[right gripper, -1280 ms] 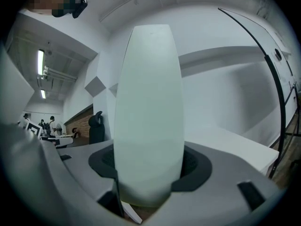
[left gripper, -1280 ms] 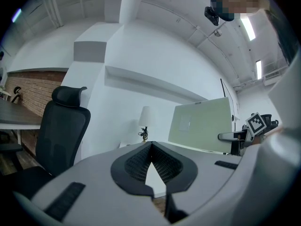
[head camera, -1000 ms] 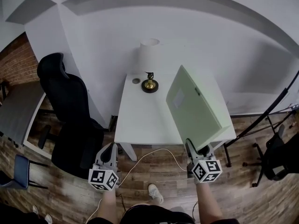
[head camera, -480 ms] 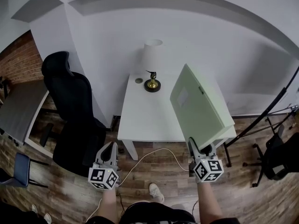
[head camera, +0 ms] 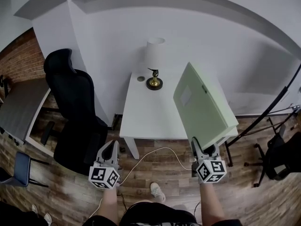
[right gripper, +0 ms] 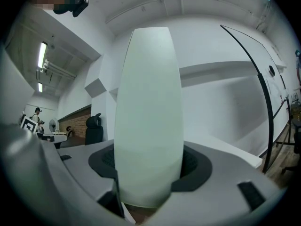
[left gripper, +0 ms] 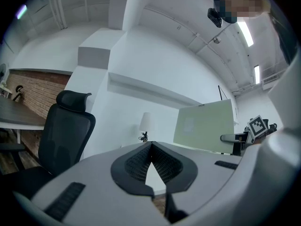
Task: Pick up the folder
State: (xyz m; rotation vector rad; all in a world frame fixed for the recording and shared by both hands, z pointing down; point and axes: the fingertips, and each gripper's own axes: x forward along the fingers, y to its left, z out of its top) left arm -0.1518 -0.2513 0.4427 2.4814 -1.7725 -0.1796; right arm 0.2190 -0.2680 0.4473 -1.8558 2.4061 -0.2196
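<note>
The folder [head camera: 204, 105] was up on edge over the right side of the table [head camera: 146, 119], running straight away from you, near end pinched in your right gripper [head camera: 201, 149]. Your left gripper [head camera: 110, 154] was pressed together, empty, well off to its left.

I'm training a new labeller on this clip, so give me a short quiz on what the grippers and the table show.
1. What does the right gripper grip? A mug, B folder, C bottle.
2. True or false: the left gripper is shut and empty.
3. Fill in: on the table stands a ___ with a white shade.
Key: 1 B; 2 true; 3 lamp.
</note>
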